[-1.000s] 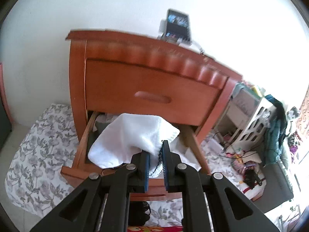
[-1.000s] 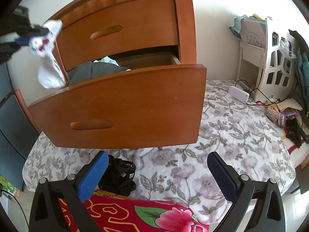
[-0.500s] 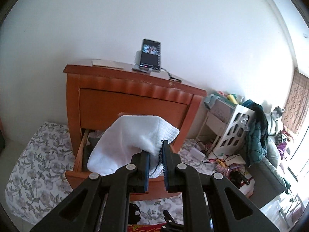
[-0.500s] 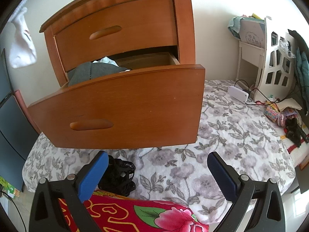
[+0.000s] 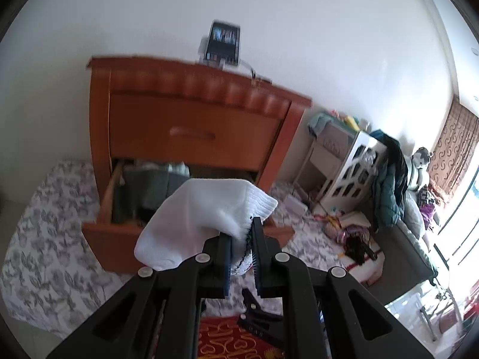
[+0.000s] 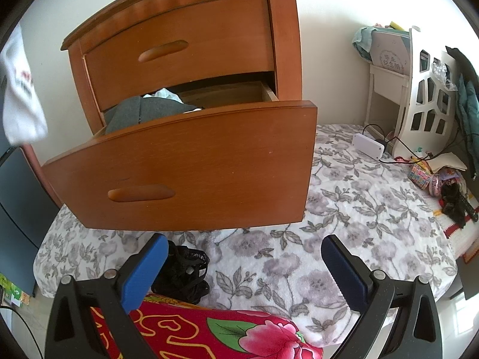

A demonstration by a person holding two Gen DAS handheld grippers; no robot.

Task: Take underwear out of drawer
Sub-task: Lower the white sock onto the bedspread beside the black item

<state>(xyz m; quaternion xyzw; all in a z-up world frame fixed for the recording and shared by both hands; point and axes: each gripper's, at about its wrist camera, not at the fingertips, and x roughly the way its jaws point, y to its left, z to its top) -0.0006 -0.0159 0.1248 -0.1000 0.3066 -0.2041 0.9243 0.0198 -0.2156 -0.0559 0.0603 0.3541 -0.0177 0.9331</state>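
Clamping white underwear (image 5: 197, 218), left gripper (image 5: 241, 245) hangs before drawer (image 5: 125, 233).

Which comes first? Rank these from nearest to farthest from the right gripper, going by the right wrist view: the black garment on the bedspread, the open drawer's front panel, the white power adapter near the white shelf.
1. Black garment: on the bedspread beside the right gripper's left-hand finger.
2. Drawer front: just beyond, above the garment.
3. White adapter: farthest, back right, near the white shelf.
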